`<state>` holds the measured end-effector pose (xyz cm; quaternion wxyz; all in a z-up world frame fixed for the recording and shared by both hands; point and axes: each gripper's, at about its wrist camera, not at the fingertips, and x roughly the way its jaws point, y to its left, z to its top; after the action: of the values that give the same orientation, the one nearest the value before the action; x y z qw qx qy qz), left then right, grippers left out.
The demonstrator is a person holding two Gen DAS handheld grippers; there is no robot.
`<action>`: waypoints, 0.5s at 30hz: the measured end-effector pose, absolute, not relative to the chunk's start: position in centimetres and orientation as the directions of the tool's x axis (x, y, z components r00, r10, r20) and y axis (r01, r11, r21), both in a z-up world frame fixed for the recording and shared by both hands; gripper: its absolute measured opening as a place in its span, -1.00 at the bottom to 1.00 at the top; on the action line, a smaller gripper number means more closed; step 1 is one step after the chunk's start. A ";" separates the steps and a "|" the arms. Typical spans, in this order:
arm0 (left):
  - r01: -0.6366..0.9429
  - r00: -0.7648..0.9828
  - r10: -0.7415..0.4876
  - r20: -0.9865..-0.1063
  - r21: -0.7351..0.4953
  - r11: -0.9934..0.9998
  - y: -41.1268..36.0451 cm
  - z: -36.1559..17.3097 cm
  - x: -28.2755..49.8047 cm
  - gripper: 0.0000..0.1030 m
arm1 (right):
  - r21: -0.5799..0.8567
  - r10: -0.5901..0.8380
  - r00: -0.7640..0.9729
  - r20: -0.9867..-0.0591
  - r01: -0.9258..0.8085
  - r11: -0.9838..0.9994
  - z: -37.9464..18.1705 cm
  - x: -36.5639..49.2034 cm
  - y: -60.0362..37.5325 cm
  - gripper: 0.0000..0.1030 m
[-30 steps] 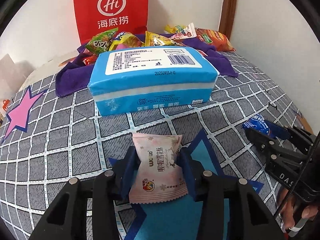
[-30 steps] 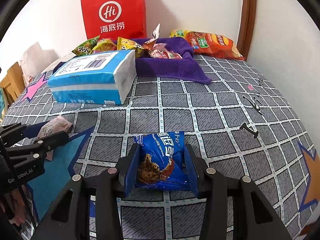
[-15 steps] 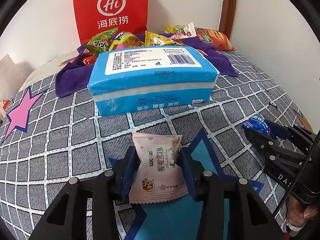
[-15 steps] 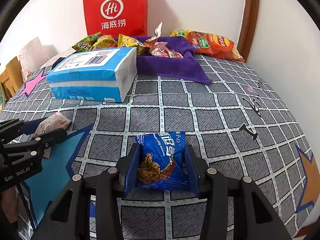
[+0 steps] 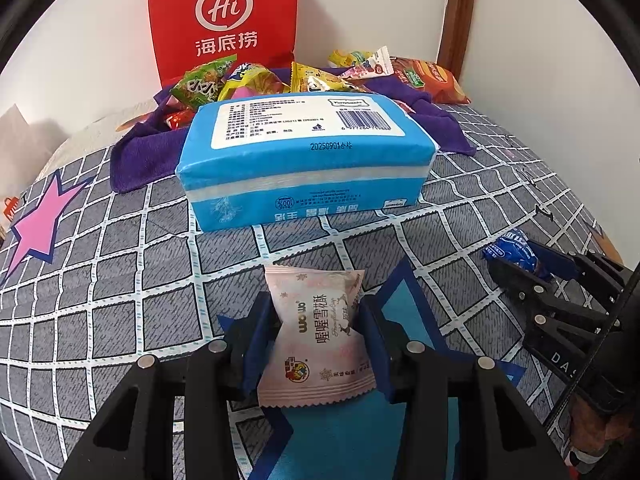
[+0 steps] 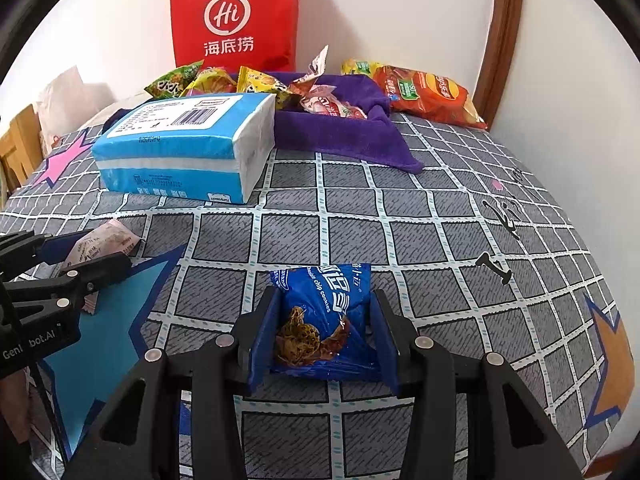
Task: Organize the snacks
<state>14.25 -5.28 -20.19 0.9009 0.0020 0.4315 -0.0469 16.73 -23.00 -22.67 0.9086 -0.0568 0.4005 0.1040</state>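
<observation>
My left gripper [image 5: 316, 312] is shut on a pale pink snack packet [image 5: 318, 336], its blue pads pinching the packet's sides just above the checked bedspread [image 5: 120, 264]. My right gripper [image 6: 322, 312] is shut on a blue chocolate-chip cookie packet [image 6: 324, 320]. From the left wrist view the right gripper [image 5: 532, 264] shows at the right edge with the blue packet [image 5: 508, 250] in it. The right wrist view has the left gripper [image 6: 86, 250] at its left edge, holding the pink packet [image 6: 102, 240].
A large blue tissue pack [image 5: 304, 160] lies ahead on the bed. Behind it a purple towel [image 6: 344, 136] holds several snack bags, with an orange chip bag [image 6: 428, 94] to the right. A red paper bag [image 6: 236, 16] stands against the wall.
</observation>
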 end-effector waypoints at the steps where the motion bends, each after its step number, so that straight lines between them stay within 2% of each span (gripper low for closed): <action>1: 0.086 0.623 -0.085 -0.777 -0.040 0.995 -5.3 -20.2 14.2 -0.18 | -0.019 0.145 0.657 -0.740 -0.235 0.972 -22.7 16.7 -23.0 -0.14; 15: 0.083 0.625 -0.108 -0.773 -0.072 0.994 -4.9 -20.1 14.3 -0.19 | -0.022 0.143 0.658 -0.739 -0.235 0.972 -22.7 16.8 -23.1 -0.14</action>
<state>14.28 -4.94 -20.06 0.9013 -0.0148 0.4298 -0.0529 16.75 -23.07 -22.66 0.9088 -0.0577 0.4000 0.1040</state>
